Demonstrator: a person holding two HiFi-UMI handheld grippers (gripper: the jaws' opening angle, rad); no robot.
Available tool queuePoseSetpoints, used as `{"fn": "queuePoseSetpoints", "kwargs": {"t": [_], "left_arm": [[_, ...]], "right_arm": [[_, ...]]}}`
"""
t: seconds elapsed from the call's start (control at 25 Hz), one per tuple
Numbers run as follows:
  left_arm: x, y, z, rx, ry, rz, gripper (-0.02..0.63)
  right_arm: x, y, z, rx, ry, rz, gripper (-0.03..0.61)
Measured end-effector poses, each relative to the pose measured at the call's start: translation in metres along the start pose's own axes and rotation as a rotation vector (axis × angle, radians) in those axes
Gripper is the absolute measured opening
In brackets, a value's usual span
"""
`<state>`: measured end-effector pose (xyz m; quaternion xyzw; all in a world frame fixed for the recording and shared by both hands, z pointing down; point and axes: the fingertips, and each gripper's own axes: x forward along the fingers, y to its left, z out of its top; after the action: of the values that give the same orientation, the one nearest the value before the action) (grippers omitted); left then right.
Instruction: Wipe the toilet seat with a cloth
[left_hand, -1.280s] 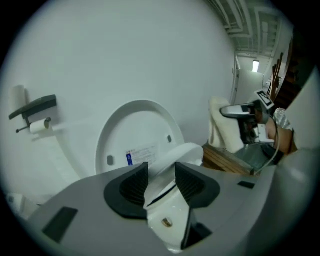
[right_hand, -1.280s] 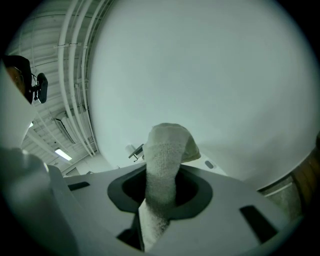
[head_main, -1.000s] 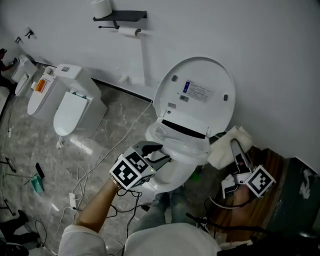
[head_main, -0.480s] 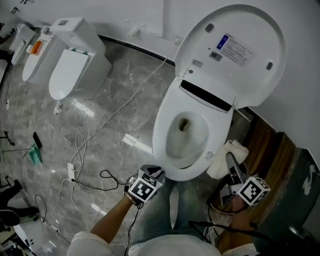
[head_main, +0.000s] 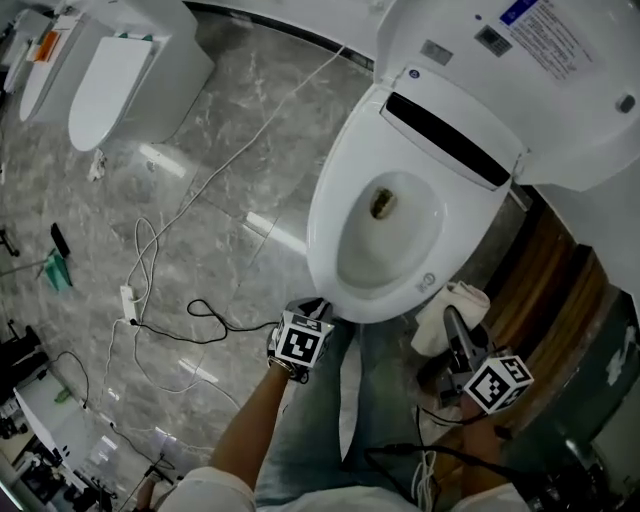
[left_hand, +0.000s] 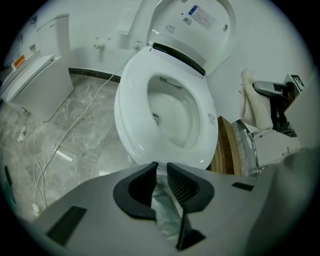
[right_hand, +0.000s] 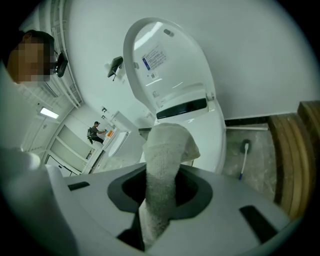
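Observation:
The white toilet seat (head_main: 325, 215) lies down on the bowl, and its lid (head_main: 520, 60) stands raised behind it. My left gripper (head_main: 313, 306) hovers just off the seat's front rim (left_hand: 131, 115), above my jeans. Its jaws are closing to a narrow gap with nothing between them (left_hand: 161, 167). At the toilet's right side my right gripper (head_main: 452, 322) is shut on a white cloth (head_main: 432, 330). The cloth (right_hand: 165, 160) sticks up between the right gripper's jaws, clear of the seat.
A second white toilet (head_main: 110, 80) stands at the far left. Cables (head_main: 150, 300) trail over the grey marble floor. A wooden platform (head_main: 540, 280) lies right of the toilet, with a toilet brush (right_hand: 243, 159) beside it. A person (right_hand: 95, 132) stands far off.
My left gripper has drawn back from the toilet's front rim toward my legs, and its jaws have narrowed. The head view has tipped down over the bowl. The right gripper keeps the cloth.

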<state>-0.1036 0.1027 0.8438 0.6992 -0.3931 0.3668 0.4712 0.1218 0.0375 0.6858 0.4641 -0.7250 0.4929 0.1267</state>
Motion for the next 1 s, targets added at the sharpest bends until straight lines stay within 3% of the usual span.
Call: {"fn": "queuePoseSetpoints", "kwargs": {"t": [0.36,0.6,0.8,1.0], "left_arm": [[0.004,0.004,-0.004,0.010,0.050,-0.003,0.083],[-0.027,-0.015,0.009,-0.044,0.132,0.003,0.050],[-0.064,-0.074,0.113,-0.035,-0.075,-0.097,0.013],[-0.048,-0.113,0.206,-0.054,-0.266,-0.166,0.014]], "right_arm": [[0.028,-0.022,0.001,-0.022,0.059,0.002,0.089],[0.042,-0.035,0.035,-0.162,0.113,0.004,0.089],[0.077,-0.064,0.087,-0.489,0.245,0.001,0.089],[0.139,-0.102,0.114,-0.826,0.433,0.038,0.089]]}}
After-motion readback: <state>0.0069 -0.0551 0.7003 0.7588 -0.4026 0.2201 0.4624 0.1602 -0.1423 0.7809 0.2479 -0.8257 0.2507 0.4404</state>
